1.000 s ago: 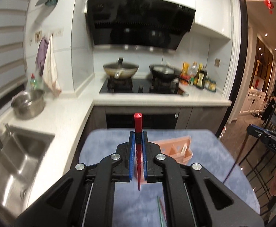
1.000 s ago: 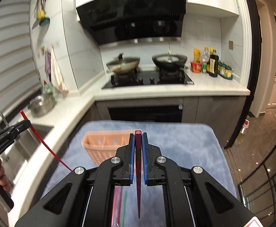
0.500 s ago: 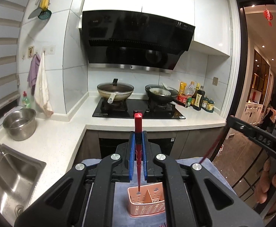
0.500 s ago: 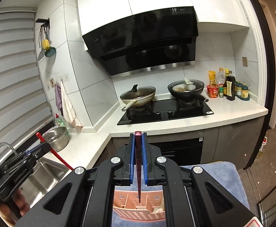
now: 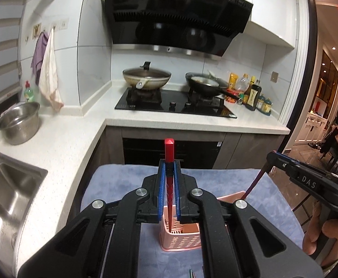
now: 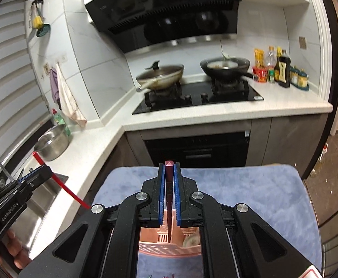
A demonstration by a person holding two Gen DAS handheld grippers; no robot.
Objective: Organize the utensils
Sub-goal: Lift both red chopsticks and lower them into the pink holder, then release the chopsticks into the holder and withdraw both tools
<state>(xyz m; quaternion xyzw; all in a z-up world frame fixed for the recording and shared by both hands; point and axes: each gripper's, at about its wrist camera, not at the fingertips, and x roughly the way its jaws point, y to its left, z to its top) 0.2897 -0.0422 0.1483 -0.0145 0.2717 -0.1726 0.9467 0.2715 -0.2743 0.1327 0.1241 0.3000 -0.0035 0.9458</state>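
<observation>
Both chopsticks hang over the pink basket [image 5: 180, 238]: your left hand-held gripper [image 5: 169, 190] clamps the red chopstick [image 5: 169, 162], your right hand-held gripper [image 6: 169, 192] the dark red chopstick [image 6: 169, 185]; next, lower and release.

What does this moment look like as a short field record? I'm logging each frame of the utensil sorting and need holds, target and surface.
left gripper: jaws shut on a red chopstick, tip pointing down over the basket
right gripper: jaws shut on a dark red chopstick, tip at the basket opening
target: pink basket, slotted walls, upright
surface: blue cloth under the basket
released yet: no, both chopsticks are gripped
background: steel pot on the counter beside the sink
</observation>
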